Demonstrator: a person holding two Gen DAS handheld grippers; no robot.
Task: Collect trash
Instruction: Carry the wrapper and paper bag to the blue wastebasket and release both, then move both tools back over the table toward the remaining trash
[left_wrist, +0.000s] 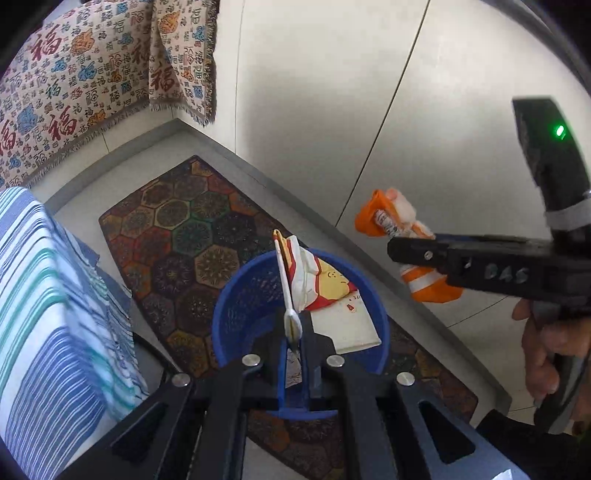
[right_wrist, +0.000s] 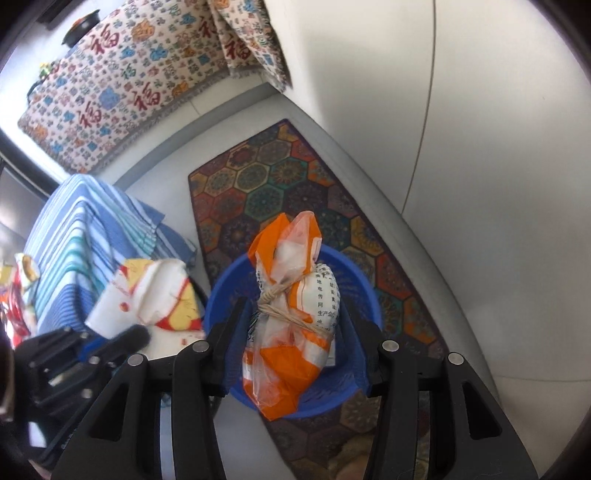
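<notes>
Right wrist: right gripper (right_wrist: 291, 328) clamps orange bag (right_wrist: 288, 325), seemingly above blue basket (right_wrist: 354, 402); left gripper (left_wrist: 295, 332) pinches wrapper (left_wrist: 317, 280).

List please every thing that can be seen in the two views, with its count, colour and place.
waste basket: one, blue, on the floor below both tools
paper wrapper: one, white, red and yellow, held over the basket
plastic bag: one, orange and white, tied with string, held over the basket
rug: one, dark with hexagon pattern, under the basket
striped cloth: one, blue, teal and white, left of the basket
patterned throw: one, cream with red characters, at the back
wall panels: white, right side
left tool: black, shut on the wrapper
right tool: black, shut on the bag
hand: one, holding the right tool
</notes>
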